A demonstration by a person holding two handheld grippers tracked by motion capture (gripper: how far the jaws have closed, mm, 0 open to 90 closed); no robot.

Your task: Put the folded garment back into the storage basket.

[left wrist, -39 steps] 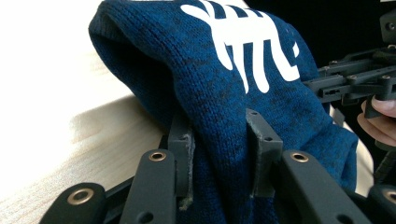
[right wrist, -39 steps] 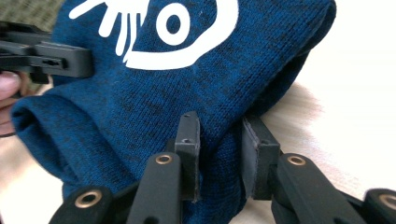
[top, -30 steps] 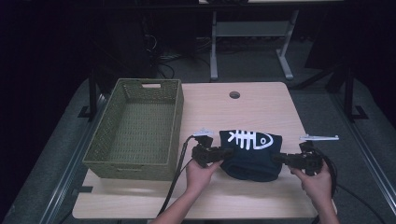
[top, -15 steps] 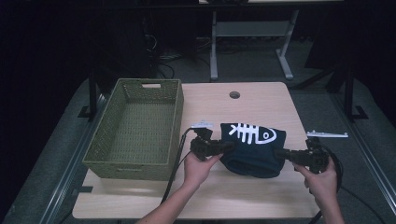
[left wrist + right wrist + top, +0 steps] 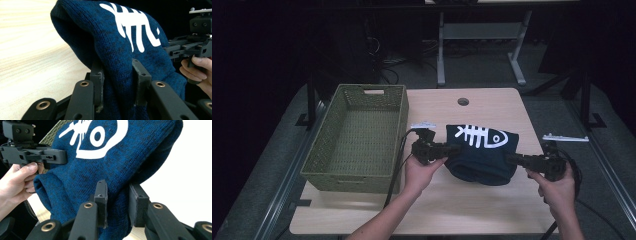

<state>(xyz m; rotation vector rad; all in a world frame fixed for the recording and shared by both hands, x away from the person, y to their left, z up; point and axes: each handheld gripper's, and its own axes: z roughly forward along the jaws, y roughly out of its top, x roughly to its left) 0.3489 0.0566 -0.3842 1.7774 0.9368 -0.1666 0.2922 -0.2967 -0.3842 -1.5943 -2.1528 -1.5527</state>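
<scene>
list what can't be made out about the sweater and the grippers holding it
- Sweater: its shape and sleeves, folded under in the high view.
- Fish-bone print: cut off by the top edge in both gripper views.
- Left gripper and right gripper: fingertips buried in cloth in the high view.
- Basket: its near inside wall, hidden by its own rim.

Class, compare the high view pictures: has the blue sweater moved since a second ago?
Yes. The blue sweater has lifted slightly and shifted a little toward the green basket, which stayed put.
</scene>
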